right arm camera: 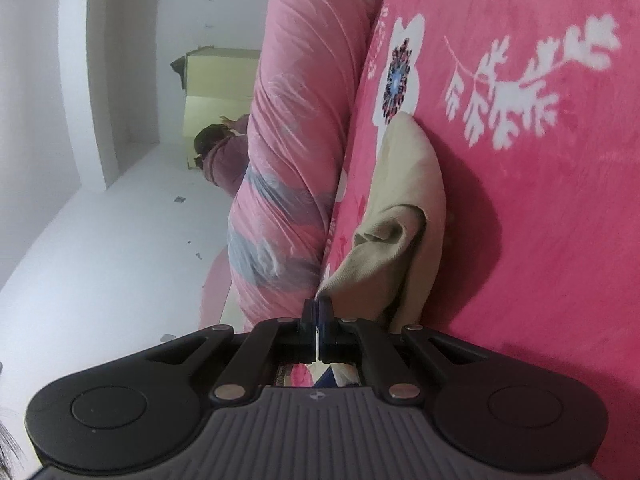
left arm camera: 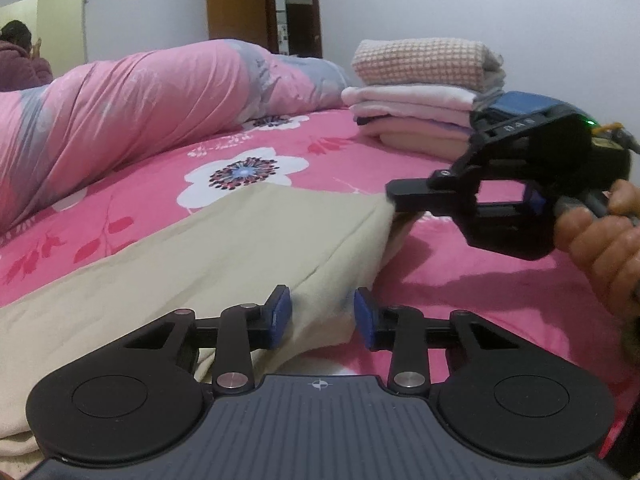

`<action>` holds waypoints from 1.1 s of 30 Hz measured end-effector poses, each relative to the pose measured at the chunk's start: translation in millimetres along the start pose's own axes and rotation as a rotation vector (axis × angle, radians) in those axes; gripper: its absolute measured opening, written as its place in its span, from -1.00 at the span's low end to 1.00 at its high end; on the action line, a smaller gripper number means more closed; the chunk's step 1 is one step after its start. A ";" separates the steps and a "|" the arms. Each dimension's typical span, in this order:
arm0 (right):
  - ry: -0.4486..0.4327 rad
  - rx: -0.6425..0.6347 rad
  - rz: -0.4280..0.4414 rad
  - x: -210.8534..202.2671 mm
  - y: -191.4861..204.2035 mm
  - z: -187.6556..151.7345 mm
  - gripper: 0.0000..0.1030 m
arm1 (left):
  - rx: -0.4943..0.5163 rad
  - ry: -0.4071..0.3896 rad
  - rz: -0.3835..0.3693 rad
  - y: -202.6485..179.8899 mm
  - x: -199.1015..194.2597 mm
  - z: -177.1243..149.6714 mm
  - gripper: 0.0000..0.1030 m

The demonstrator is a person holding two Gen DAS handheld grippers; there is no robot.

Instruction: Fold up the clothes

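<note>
A beige cloth (left arm camera: 240, 248) lies spread on the pink flowered bed sheet (left arm camera: 460, 280). Its right edge is lifted off the bed. My right gripper (left arm camera: 394, 196), held by a hand (left arm camera: 600, 244), is shut on the cloth's far right corner. In the right wrist view, which is rolled on its side, the right gripper (right arm camera: 318, 308) has its jaws together on a tip of the beige cloth (right arm camera: 404, 208), which hangs in a loose fold. My left gripper (left arm camera: 322, 316) is at the near part of that raised edge. Its blue pads (left arm camera: 280, 316) stand apart with the cloth's edge between them, not visibly pinched.
A stack of folded clothes (left arm camera: 424, 96) sits at the back right of the bed. A rolled pink and grey quilt (left arm camera: 140, 104) runs along the far side of the bed. A person (left arm camera: 20, 60) sits behind it by a cabinet. A wooden door (left arm camera: 236, 0) stands behind.
</note>
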State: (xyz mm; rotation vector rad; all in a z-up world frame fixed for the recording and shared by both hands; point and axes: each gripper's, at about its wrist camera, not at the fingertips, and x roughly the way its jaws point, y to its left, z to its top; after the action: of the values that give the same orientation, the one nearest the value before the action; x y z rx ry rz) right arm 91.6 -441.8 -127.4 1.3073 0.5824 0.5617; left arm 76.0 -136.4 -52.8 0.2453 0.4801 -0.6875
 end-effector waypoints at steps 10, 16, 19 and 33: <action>-0.029 -0.021 -0.112 -8.1 -17.8 -5.8 -1.00 | 0.073 0.007 0.026 -17.8 4.6 -7.1 -0.59; -0.020 -0.150 -0.178 -15.4 -3.9 -15.0 -1.00 | 0.009 -0.005 -0.053 -12.7 -10.6 -5.6 -0.28; -0.013 -0.168 -0.223 -15.2 -4.7 -15.2 -1.00 | -0.044 -0.009 -0.069 -3.7 -10.7 -4.8 -0.25; 0.016 -0.413 -0.364 -2.6 17.5 -30.3 -1.00 | 0.077 0.043 -0.049 -9.9 15.8 -3.9 -0.33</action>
State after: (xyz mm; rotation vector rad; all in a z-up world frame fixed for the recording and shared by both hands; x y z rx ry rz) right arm 68.1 -418.9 -114.9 0.7843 0.6591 0.3648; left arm 78.7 -151.0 -64.7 0.3224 0.5021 -0.7506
